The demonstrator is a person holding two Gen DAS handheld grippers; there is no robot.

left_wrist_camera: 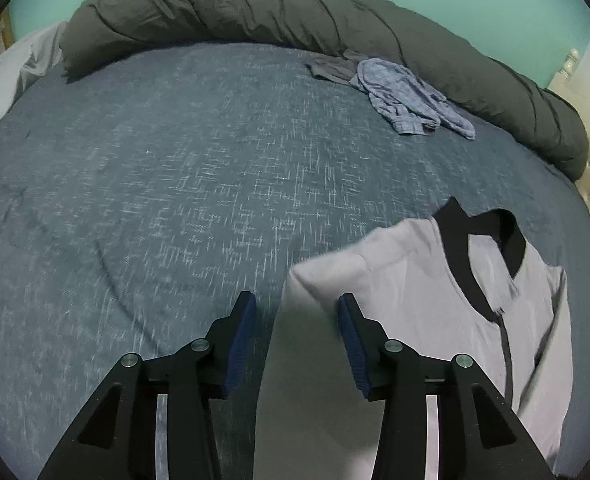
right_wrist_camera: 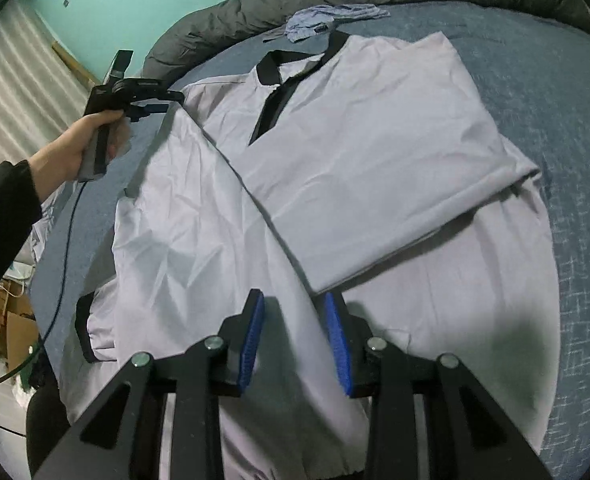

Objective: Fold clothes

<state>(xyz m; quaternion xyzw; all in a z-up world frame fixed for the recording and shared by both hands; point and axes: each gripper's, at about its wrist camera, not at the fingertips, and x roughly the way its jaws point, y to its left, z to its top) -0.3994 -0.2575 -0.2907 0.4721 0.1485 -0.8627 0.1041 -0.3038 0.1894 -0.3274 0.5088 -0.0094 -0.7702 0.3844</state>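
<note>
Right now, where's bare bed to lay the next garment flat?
Biggest free patch: the blue bedspread left of the lilac shirt, running up to the rolled grey duvet. A narrower strip lies right of the shirt in the right wrist view. Crowded: the shirt's own area, and the far corner where the crumpled blue plaid garment lies against the duvet.

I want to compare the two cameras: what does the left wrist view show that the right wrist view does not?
Only the left wrist view: the pale bedding at the bed's far left. Only the right wrist view: the hand holding the left gripper, its cable, and the shirt's black-cuffed sleeve. Both share the lilac shirt, the crumpled blue garment, the dark duvet and the blue bedspread.
</note>
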